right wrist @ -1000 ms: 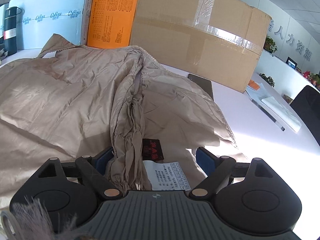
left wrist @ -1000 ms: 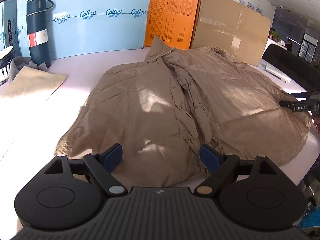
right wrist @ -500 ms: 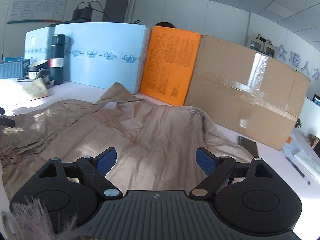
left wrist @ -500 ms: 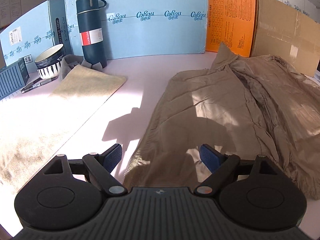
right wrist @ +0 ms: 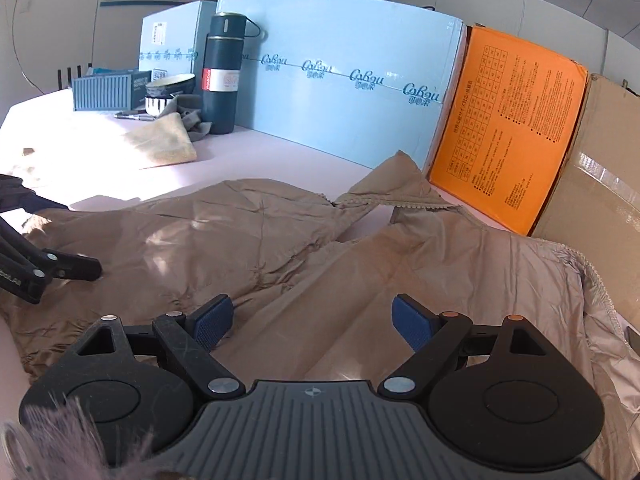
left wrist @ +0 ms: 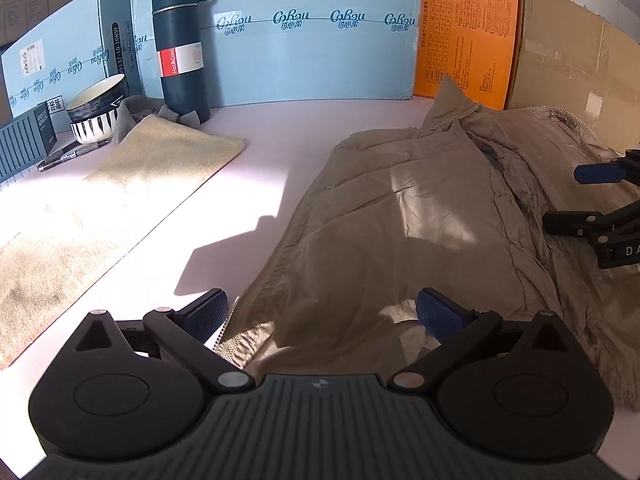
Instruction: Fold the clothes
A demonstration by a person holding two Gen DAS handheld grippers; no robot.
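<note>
Here, left tool [left wrist: 322, 314] is hovering w/ fingers apart over the near hem of the tan jacket [left wrist: 420, 216], gripping nothing. Right tool [right wrist: 312, 322] is likewise spread wide above the jacket's mid panel. Jacket is lying rumpled on the pink surface [left wrist: 256, 152]; beyond, towel [left wrist: 120, 196], thermos [left wrist: 180, 44], boxes [left wrist: 312, 36] are sitting.

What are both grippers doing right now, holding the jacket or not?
Left gripper: open, holding nothing, over the jacket's hem edge.
Right gripper: open, holding nothing, over the jacket's middle.
</note>
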